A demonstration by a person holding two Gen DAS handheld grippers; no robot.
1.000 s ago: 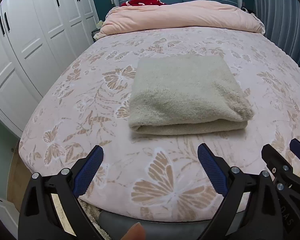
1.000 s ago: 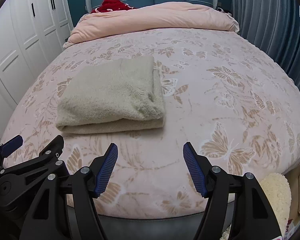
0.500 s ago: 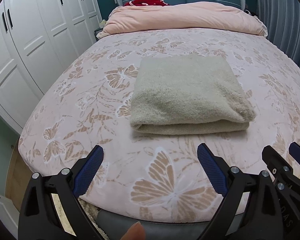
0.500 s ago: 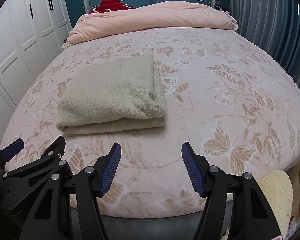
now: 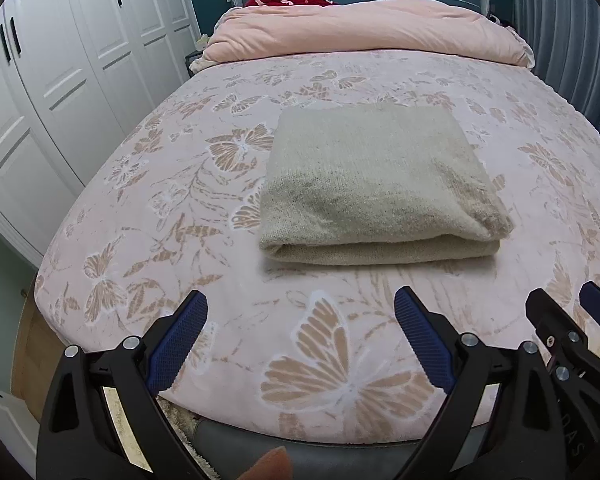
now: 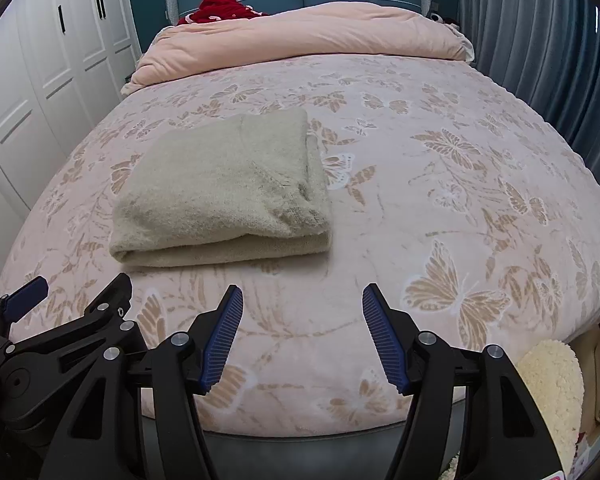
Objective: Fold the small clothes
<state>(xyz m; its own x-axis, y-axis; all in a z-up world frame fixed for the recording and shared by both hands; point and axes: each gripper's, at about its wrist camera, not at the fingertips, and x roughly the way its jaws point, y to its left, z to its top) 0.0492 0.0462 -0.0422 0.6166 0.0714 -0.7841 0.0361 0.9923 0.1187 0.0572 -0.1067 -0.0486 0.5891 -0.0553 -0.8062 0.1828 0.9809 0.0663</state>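
Sweater (image 5: 374, 188), already folded into a neat beige block, lay on the bed (image 5: 172, 240) just ahead of the left claw (image 5: 300, 344) and right claw (image 6: 302, 340), both spread wide and empty, suggesting the folding was finished.

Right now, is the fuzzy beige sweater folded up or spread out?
Folded. The beige sweater lies as a neat rectangle on the butterfly bedspread, with stacked layers showing along its near edge. Neither gripper touches it.

The folded sweater (image 5: 376, 184) lies on the bed (image 5: 140, 216), the rolled quilt (image 5: 364, 28) behind it, the closet (image 5: 52, 64) left of the bed.
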